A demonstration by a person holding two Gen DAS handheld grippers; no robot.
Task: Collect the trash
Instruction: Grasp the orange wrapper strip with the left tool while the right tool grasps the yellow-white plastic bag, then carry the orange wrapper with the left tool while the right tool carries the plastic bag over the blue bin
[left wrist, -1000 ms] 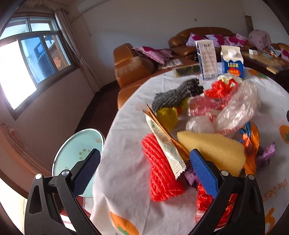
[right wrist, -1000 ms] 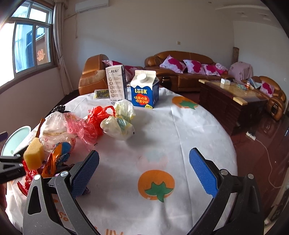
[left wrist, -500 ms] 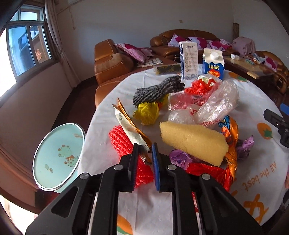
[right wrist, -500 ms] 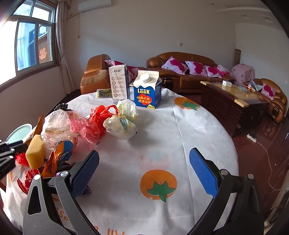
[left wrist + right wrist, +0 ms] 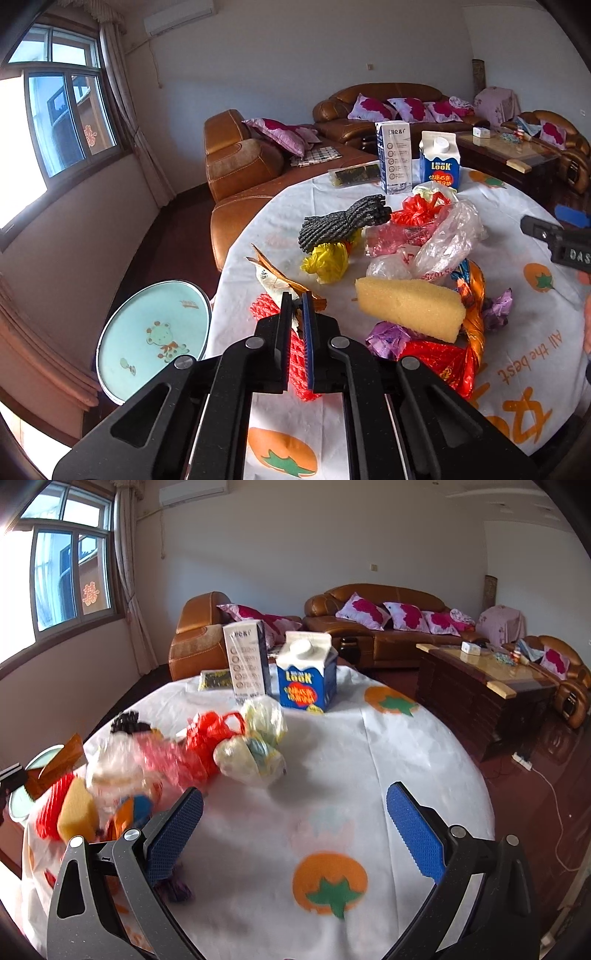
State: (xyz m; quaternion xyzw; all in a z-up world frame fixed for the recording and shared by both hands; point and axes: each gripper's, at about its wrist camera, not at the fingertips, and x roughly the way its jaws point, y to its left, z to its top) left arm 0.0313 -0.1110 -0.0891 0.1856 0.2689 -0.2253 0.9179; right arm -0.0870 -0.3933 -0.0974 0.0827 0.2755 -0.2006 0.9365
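Observation:
Trash lies heaped on a round table with a white cloth (image 5: 517, 314). My left gripper (image 5: 296, 295) is at the near edge of the heap, its jaws closing the last bit and pinching the near end of a white and orange snack wrapper (image 5: 275, 278). Under it lies a red foam net (image 5: 266, 310), and a yellow sponge (image 5: 406, 306) sits to the right. My right gripper (image 5: 293, 794) hangs open over the bare cloth with nothing between its fingers. The right gripper (image 5: 554, 236) also shows at the right edge of the left wrist view.
Further back lie a black net (image 5: 343, 221), a yellow bag (image 5: 327, 260), clear and red plastic bags (image 5: 447, 236), a blue milk carton (image 5: 439, 166) and a tall white carton (image 5: 394, 157). A round pale-blue disc with a bear picture (image 5: 151, 332) stands left of the table. Brown sofas (image 5: 236, 162) are behind.
My left gripper went from wide open to shut on the snack wrapper and rose a little, with the view tilting up. The right gripper stays open and has barely moved.

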